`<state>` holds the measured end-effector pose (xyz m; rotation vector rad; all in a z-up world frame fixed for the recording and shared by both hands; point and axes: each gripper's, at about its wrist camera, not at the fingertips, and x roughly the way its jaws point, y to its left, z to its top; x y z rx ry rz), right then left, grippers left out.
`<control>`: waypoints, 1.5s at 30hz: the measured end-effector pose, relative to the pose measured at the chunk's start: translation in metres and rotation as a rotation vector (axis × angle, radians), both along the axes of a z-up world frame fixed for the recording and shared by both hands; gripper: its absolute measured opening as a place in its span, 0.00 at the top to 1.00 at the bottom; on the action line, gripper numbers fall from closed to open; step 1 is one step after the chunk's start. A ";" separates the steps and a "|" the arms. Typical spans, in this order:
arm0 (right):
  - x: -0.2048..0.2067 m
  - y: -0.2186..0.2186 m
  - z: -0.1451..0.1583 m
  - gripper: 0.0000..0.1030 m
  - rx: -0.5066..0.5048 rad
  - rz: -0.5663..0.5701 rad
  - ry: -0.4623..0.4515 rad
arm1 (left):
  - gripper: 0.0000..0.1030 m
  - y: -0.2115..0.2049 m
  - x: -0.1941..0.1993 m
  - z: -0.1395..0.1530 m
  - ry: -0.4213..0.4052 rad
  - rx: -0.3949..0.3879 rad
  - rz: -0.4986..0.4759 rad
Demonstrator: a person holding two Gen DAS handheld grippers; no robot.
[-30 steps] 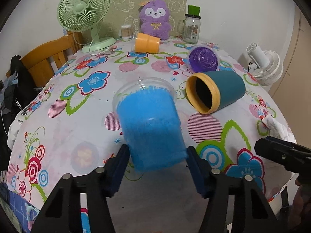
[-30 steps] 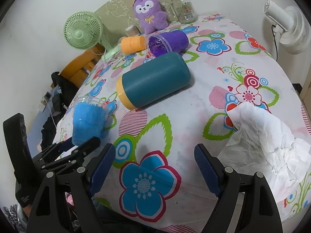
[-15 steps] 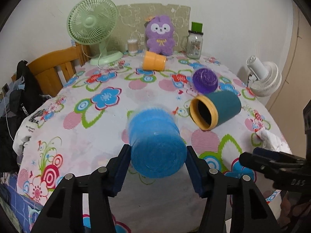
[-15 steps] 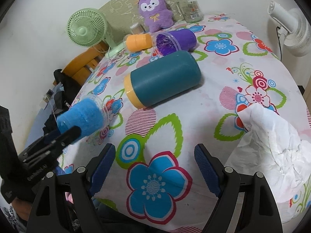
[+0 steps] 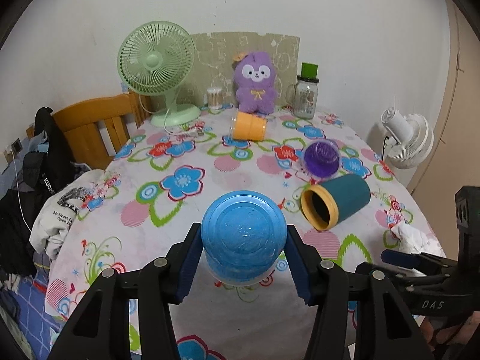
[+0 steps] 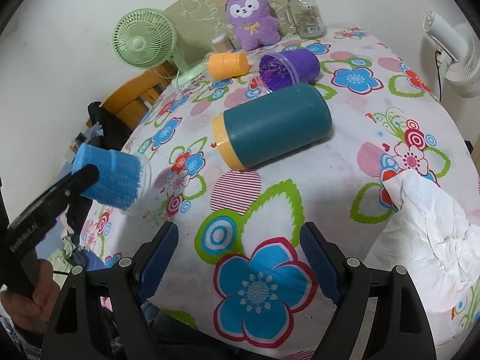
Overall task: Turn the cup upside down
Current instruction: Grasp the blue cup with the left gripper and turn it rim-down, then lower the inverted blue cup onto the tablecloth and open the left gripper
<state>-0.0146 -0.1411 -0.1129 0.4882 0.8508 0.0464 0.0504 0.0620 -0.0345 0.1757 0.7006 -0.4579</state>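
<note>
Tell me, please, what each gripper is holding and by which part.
The left gripper grips the blue cup by its side walls, near the base. The right gripper holds nothing.

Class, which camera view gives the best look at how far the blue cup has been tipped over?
The right wrist view: it shows the blue cup side-on, held above the table edge by the left tongs, its clear rim pointing right and slightly down. The left wrist view shows mainly the cup's round base, facing the camera between the tongs' blue pads.
</note>
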 end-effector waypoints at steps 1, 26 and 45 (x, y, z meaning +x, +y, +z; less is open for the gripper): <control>0.000 0.001 0.001 0.17 -0.002 0.002 -0.002 | 0.46 0.001 0.000 0.003 -0.005 -0.002 0.000; 0.038 0.048 0.028 0.17 -0.114 0.072 -0.045 | 0.46 0.024 0.017 0.057 -0.094 -0.067 0.031; 0.042 0.046 0.009 0.17 -0.114 0.064 0.014 | 0.08 0.013 0.047 0.002 0.042 0.011 0.086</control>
